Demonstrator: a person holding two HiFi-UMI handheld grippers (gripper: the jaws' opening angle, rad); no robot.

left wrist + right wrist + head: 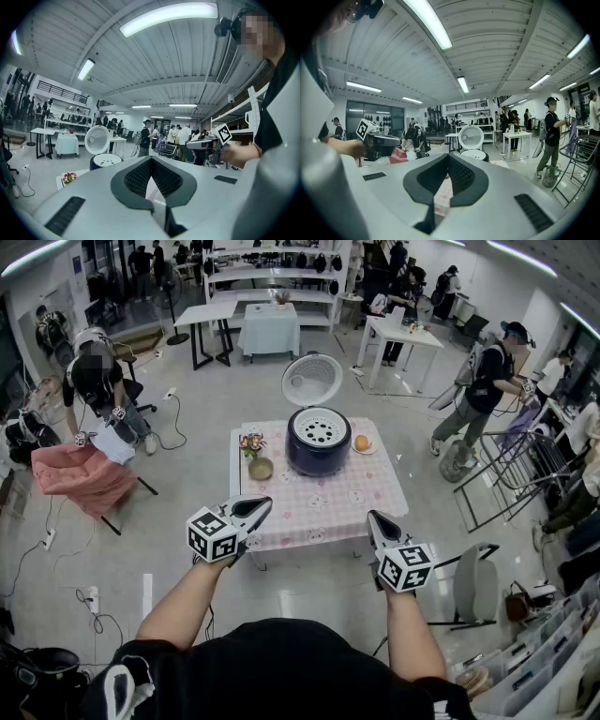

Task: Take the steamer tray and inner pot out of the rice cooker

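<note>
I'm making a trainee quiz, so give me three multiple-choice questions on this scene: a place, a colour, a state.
1. In the head view, the orange lies on which side of the rice cooker? A) left B) right C) behind
2. The rice cooker's body is: A) red B) dark blue C) yellow
3. Its lid is: A) shut B) taken off C) open
Answers: B, its plate is right of the cooker; B, the body looks dark blue; C, it stands raised over the steamer tray.

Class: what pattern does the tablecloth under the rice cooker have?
The tablecloth is pink-and-white check, best in the head view.
</note>
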